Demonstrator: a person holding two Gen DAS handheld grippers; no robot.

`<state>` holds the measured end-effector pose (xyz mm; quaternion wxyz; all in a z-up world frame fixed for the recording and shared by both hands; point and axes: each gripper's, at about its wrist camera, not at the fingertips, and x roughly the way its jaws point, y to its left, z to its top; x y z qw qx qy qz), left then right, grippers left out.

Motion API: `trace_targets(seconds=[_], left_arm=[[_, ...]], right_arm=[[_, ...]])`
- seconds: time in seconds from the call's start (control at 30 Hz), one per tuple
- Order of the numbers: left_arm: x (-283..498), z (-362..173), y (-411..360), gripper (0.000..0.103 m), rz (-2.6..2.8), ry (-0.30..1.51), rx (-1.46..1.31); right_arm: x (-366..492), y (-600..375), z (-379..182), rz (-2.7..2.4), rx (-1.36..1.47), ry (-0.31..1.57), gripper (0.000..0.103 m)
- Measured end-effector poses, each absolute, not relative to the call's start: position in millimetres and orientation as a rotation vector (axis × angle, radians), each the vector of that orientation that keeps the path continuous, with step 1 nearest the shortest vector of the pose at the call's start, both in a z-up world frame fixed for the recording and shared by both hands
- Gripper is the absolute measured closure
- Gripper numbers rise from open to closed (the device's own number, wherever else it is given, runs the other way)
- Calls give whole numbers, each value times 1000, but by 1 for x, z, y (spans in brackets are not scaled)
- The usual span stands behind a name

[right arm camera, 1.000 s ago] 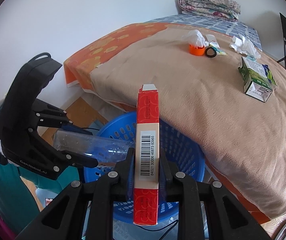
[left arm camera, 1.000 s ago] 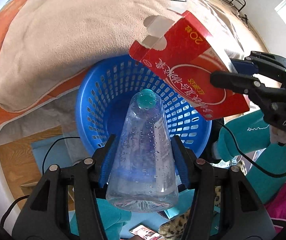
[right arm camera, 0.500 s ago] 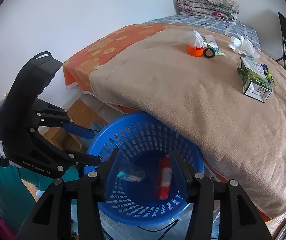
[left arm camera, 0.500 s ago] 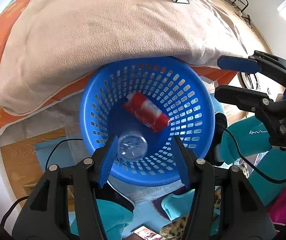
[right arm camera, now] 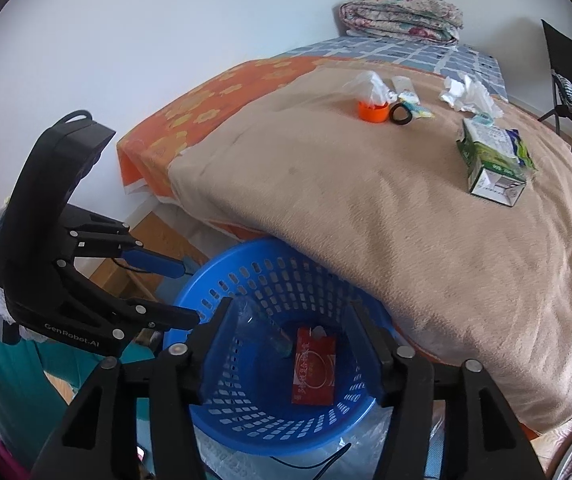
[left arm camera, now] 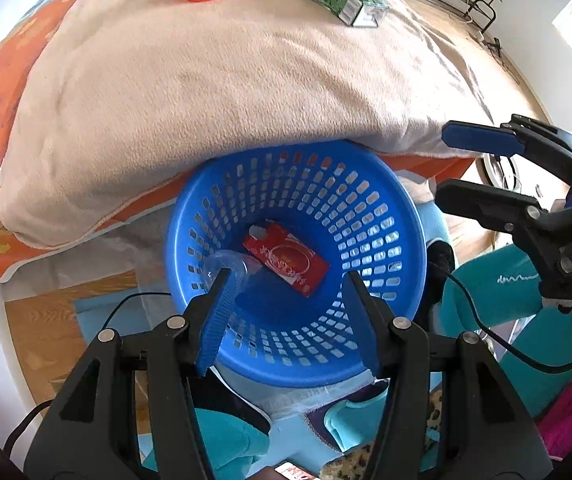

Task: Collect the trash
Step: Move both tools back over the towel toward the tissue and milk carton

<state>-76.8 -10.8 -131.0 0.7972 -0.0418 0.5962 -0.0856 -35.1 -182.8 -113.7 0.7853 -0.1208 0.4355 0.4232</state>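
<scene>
**Both grippers empty over the basket; more trash waits on the bed**

Nearest, the left gripper (left arm camera: pixel 286 276) hangs over the blue basket (left arm camera: pixel 402 216) with its jaws wide and nothing between them. The right gripper (right arm camera: pixel 290 312) stands just beside it, also empty; its jaws have just been opening and now gape over the same basket.

Inside the basket lie a red carton (left arm camera: pixel 286 260), flat on the bottom, and a clear plastic bottle (left arm camera: pixel 230 264) touching its end. Nothing else shows in there.

The basket sits on the floor, tucked partly under the edge of the bed (right arm camera: pixel 386 216). Further back on the blanket remain a green carton (right arm camera: pixel 494 164), an orange cap (right arm camera: pixel 373 112), a black ring (right arm camera: pixel 400 114) and crumpled tissues (right arm camera: pixel 468 94).

In my judgement the drop is done properly. To go on well, both grippers should lift clear of the rim before reaching out, and take the green carton across its narrow sides.
</scene>
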Motion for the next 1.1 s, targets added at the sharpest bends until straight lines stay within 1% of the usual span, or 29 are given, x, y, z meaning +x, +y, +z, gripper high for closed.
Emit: trace_targets(seconds=[0.13, 0.2, 0.33, 0.4, 0.53, 0.6, 0.8, 0.87, 1.1], left_arm=[[-70, -122, -7, 47, -167, 1247, -101], [-65, -115, -4, 47, -159, 1224, -109], [-52, -102, 4, 47, -134, 1181, -129], [-44, -95, 8, 47, -124, 1159, -141], [-26, -80, 17, 46, -96, 1104, -164], [-16, -72, 22, 46, -84, 1076, -183], [17, -51, 37, 46, -38, 1007, -251], [27, -45, 40, 35, -25, 989, -267], [72, -32, 50, 35, 3, 946, -318]], right_arm=[[-30, -188, -107, 899, -229, 929, 40], [-27, -190, -104, 891, -216, 925, 34], [-19, -195, -98, 866, -184, 915, 29], [-14, -200, -95, 851, -158, 918, 25], [-3, -207, -88, 828, -126, 911, 23], [2, -209, -84, 813, -116, 900, 19], [22, -213, -70, 786, -80, 878, 17], [32, -214, -64, 775, -68, 873, 17], [72, -217, -51, 724, -50, 869, 16]])
